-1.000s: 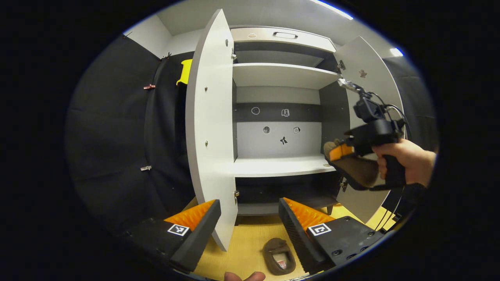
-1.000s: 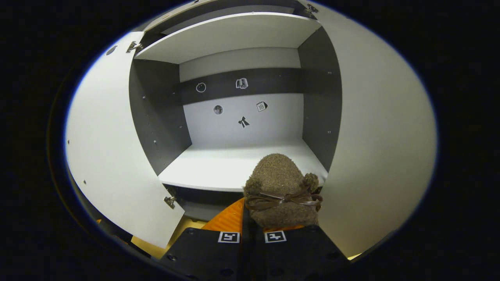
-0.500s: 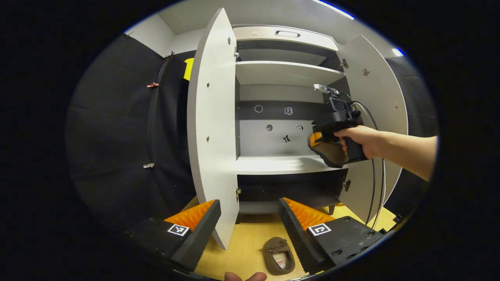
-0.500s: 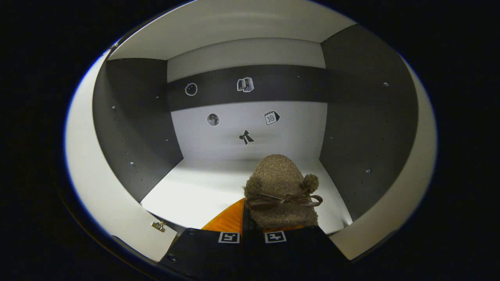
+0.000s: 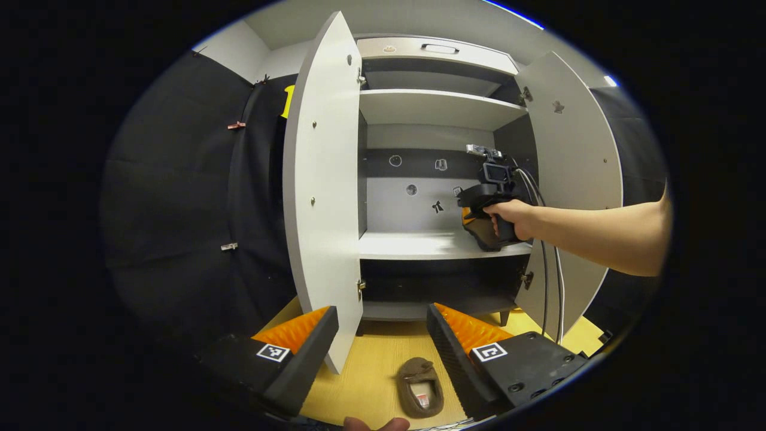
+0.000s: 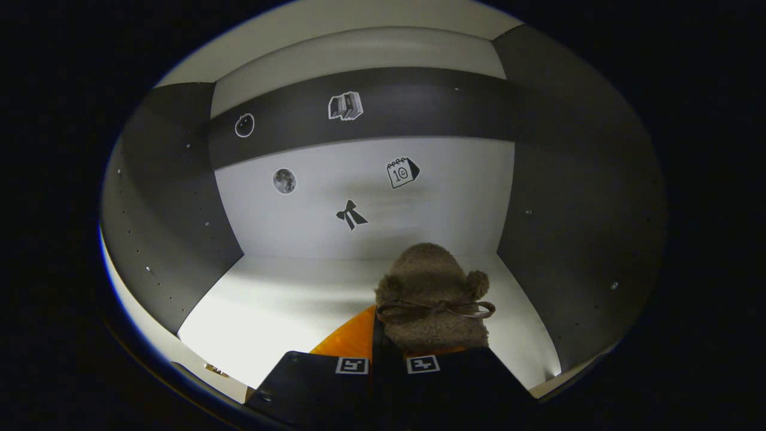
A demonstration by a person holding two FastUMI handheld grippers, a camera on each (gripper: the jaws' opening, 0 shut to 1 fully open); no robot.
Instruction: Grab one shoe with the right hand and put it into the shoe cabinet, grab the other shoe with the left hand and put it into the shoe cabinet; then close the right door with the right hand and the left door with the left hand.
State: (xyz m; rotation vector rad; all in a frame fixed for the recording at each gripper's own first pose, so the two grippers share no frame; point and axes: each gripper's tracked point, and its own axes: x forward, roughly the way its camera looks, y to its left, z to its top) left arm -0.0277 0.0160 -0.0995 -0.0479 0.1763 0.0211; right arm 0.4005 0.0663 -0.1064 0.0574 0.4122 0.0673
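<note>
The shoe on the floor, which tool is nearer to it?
Left. The left tool hangs open just above the shoe on the floor; the right tool is up inside the cabinet.

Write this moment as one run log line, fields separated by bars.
right gripper: shut on shoe, over cabinet shelf | left gripper: open | second shoe: on floor | doors: open

floor (image 5: pixel 377 377): light wood | wall (image 5: pixel 173 197): black cloth | ceiling light strip (image 5: pixel 511 12)
</note>
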